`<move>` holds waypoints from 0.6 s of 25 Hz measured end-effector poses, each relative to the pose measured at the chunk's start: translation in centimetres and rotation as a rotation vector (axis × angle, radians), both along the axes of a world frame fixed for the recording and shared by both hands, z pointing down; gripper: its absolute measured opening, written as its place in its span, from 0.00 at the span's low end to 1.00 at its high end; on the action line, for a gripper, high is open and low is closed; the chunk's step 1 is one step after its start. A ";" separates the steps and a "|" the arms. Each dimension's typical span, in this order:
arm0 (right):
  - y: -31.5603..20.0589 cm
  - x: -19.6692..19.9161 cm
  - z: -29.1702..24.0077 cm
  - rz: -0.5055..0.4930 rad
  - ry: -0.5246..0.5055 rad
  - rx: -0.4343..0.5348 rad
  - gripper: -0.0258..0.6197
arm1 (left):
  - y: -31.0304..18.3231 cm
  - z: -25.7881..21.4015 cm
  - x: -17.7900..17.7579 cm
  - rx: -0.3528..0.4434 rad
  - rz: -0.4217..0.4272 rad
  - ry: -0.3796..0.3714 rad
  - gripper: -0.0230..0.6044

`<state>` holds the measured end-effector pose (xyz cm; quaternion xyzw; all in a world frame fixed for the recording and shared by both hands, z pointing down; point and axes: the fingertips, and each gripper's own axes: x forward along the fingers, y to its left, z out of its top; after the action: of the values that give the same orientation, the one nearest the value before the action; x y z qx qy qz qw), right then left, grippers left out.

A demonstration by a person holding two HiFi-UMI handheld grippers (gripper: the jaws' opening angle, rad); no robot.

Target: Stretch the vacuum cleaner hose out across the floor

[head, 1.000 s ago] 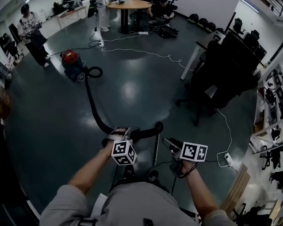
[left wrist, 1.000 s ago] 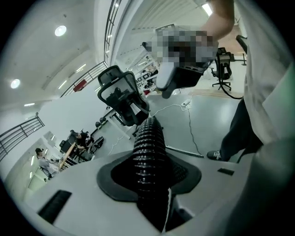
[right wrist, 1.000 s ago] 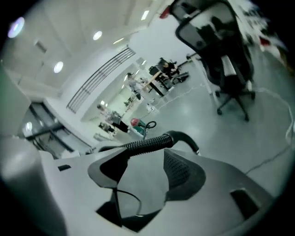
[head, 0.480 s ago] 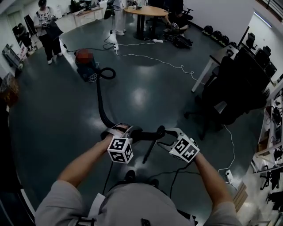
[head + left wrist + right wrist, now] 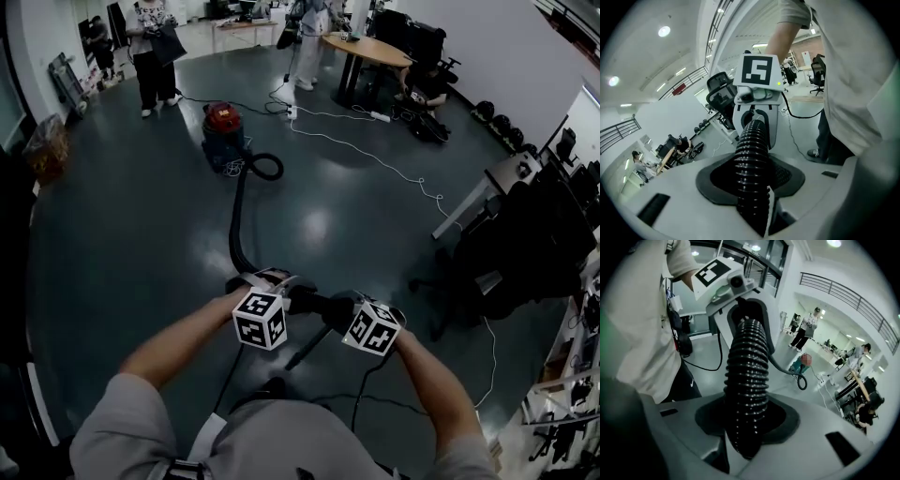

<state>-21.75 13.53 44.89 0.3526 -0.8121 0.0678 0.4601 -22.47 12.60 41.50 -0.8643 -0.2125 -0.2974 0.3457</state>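
A red and blue vacuum cleaner [image 5: 223, 127] stands far back on the dark floor. Its black ribbed hose [image 5: 235, 230] curls at the machine, then runs toward me to both grippers. My left gripper [image 5: 281, 284] is shut on the hose [image 5: 751, 159]. Just to its right my right gripper [image 5: 339, 310] has the same hose [image 5: 746, 380] between its jaws, which are closing and press on it. A short stretch of hose [image 5: 314, 302] spans the two grippers, and its rigid tube end [image 5: 302, 349] hangs below. Each gripper view shows the other gripper facing it along the hose.
Two people [image 5: 155, 47] stand at the back left. A round wooden table [image 5: 366, 49] sits at the back with a white cable [image 5: 375, 155] snaking over the floor. Black office chairs and a desk [image 5: 525, 244] crowd the right side.
My right gripper swung left from beside the tube to the hose and closed around it close to the left gripper. The left gripper kept its hold.
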 end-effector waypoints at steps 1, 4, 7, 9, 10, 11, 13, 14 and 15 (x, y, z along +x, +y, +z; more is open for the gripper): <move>0.0 0.1 -0.2 0.024 -0.008 0.002 0.26 | -0.3 0.2 0.1 -0.019 -0.015 0.012 0.29; 0.5 0.4 -0.7 0.093 -0.037 -0.003 0.25 | -1.1 0.2 0.6 -0.080 -0.077 0.070 0.37; 1.2 1.3 -1.4 0.210 -0.071 0.004 0.25 | -3.5 -1.0 1.1 -0.136 -0.190 0.147 0.52; 1.7 2.4 -2.5 0.321 -0.090 0.010 0.25 | -6.4 -1.8 0.7 -0.197 -0.300 0.181 0.56; 2.0 3.0 -3.0 0.373 -0.099 0.014 0.25 | -8.1 -1.9 0.2 -0.241 -0.367 0.181 0.56; 2.3 3.7 -3.5 0.420 -0.108 0.020 0.25 | -9.9 -1.5 -0.4 -0.290 -0.440 0.168 0.56; 3.1 5.3 -3.9 0.511 -0.130 0.037 0.25 | -12.8 0.6 -1.2 -0.391 -0.580 0.122 0.56; 3.7 6.0 -4.1 0.551 -0.139 0.048 0.25 | -13.8 1.9 -1.3 -0.447 -0.642 0.100 0.55; 4.2 6.5 -4.5 0.586 -0.146 0.061 0.25 | -14.5 2.9 -1.1 -0.510 -0.699 0.083 0.55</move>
<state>-15.24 17.69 40.37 0.5796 -0.7085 0.1982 0.3505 -23.61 -1.94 44.41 -0.9532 0.0405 -0.2997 0.0077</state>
